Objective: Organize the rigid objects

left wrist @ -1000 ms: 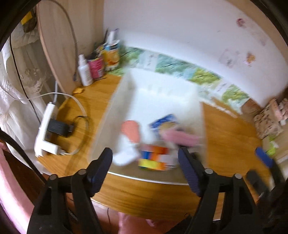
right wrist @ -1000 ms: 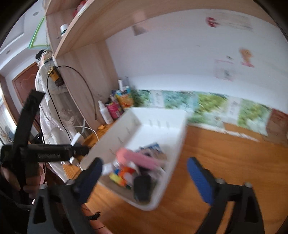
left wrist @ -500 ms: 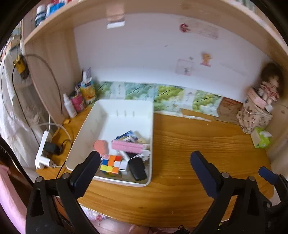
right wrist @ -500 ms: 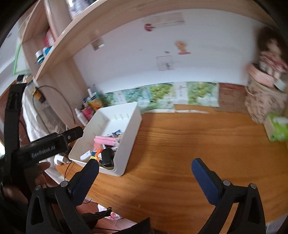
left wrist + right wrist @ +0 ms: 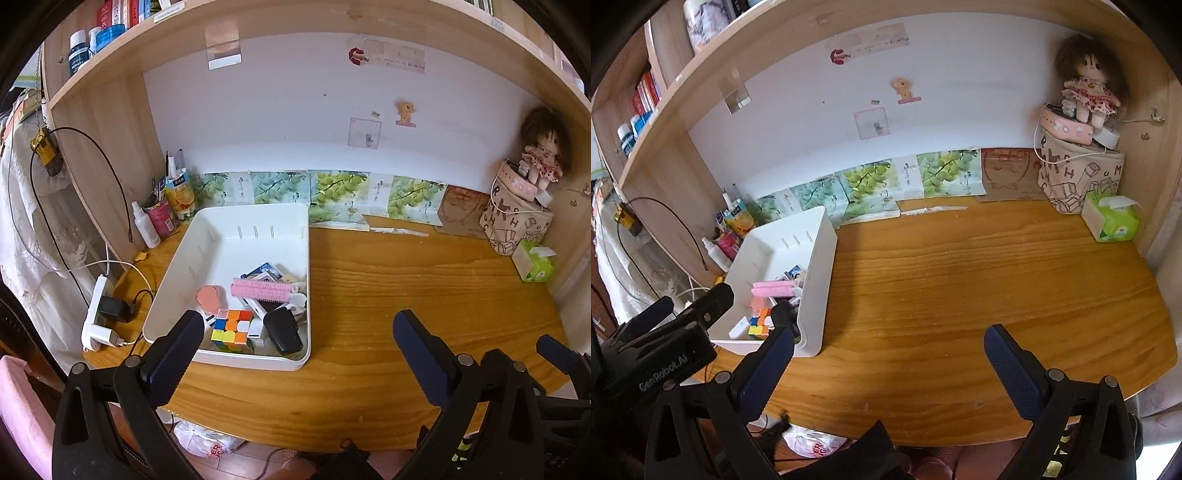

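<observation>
White plastic makes up the bin that sits at the left end of the wooden desk, and the small rigid objects are heaped in the bin's near end: a colourful puzzle cube, a pink ridged bar, a black device and a round pink piece.

From the left wrist view, looking down into the bin, all of these show clearly, along with a white power strip left of the bin and bottles behind its far left corner. From the right wrist view the bin is seen from the side, so its wall hides most of the heap; only the cube and the pink bar peek over. That view shows more of the bare desk right of the bin, a green tissue box and a doll on a fabric box far to the right.

Left hand-held gripper hangs over the desk's near edge just in front of the bin, jaws wide and holding nothing. Right hand-held gripper hangs right of the bin, jaws likewise wide and unloaded.
</observation>
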Tool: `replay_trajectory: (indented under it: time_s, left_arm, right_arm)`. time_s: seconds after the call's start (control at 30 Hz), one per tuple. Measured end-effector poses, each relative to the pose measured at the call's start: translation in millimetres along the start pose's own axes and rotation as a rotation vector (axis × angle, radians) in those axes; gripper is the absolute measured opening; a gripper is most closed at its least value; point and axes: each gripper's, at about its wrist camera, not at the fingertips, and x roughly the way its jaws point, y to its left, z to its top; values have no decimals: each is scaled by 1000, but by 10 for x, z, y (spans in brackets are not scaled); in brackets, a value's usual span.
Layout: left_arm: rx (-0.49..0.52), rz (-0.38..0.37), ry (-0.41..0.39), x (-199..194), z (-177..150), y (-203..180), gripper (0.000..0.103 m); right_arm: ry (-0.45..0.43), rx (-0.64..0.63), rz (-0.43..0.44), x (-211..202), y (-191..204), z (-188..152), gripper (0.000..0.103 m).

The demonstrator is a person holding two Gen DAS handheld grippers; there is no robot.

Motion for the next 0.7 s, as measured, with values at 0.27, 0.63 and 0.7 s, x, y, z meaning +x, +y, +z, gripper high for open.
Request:
replay_trajectory:
  time_s: [0.27, 0.63, 0.7]
  left_arm:
    - [2, 13, -48, -12, 52, 105, 102]
    - [3, 10, -100, 35, 190, 230, 102]
    - [5, 9, -106, 41, 204, 243, 102]
  right_arm:
    - [2, 11, -10, 104, 86, 23, 103]
    - [-27, 0, -25, 182, 228, 142, 103]
    - [-26, 2, -32, 197, 246, 154, 103]
